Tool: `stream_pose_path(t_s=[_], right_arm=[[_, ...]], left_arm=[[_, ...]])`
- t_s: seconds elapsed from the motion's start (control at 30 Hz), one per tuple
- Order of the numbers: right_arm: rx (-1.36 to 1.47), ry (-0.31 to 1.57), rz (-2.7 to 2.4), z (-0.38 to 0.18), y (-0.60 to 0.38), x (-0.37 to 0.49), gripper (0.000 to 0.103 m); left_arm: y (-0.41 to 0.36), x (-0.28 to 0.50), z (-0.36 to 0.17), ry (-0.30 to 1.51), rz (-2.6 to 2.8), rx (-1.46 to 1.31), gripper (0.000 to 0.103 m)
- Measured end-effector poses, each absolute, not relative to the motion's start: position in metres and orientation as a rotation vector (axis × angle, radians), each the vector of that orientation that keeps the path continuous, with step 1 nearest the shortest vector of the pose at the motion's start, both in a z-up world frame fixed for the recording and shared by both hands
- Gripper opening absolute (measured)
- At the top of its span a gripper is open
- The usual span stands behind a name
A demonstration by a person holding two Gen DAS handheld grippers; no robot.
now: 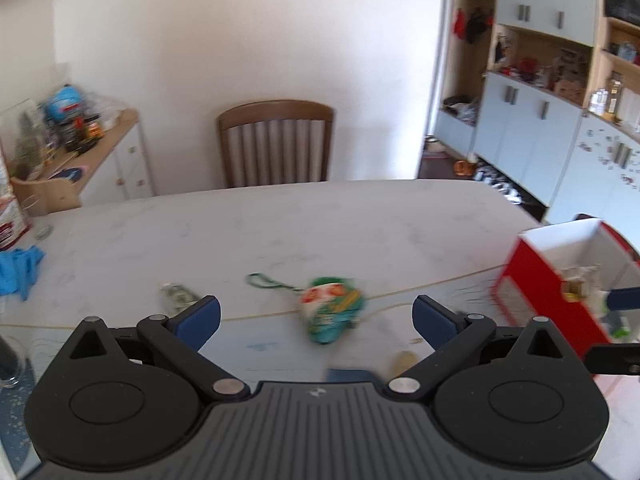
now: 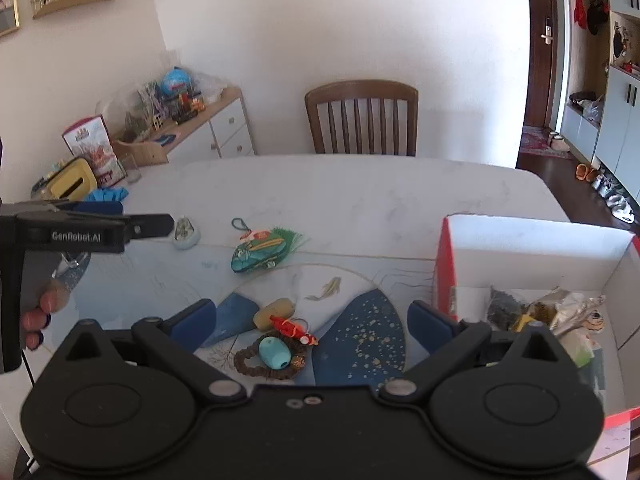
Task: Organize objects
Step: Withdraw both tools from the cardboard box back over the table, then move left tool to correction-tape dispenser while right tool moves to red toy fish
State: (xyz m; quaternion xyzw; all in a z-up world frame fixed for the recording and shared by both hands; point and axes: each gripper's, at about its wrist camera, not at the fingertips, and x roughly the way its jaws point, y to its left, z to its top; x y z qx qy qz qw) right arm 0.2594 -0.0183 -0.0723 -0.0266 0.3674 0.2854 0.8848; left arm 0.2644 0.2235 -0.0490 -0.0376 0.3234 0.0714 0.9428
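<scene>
Pouch, green embroidered cloth, lies mid-table ahead of my empty, wide-open left claw; soft and light, I'd pinch its body. Right claw gapes over beads; red box sits right.

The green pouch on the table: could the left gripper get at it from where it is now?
Probably yes. The left gripper is open and empty, and the green pouch lies on the table just ahead between its fingers, with nothing over it. The red box stands off to the side.
</scene>
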Motion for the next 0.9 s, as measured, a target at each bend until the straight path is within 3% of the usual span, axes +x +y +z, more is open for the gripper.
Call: stream_pose_path(t_s=[0.6, 0.9], right_arm=[[-0.134, 0.89, 0.612, -0.122, 0.033, 0.291, 0.097], [-0.141, 0.964, 0.604, -0.143, 0.039, 0.305, 0.086]], left_arm=[[0.32, 0.306, -0.133, 0.805, 0.33, -0.133, 0.103], [0.354, 0.349, -0.16, 0.853, 0.42, -0.161, 0.103]])
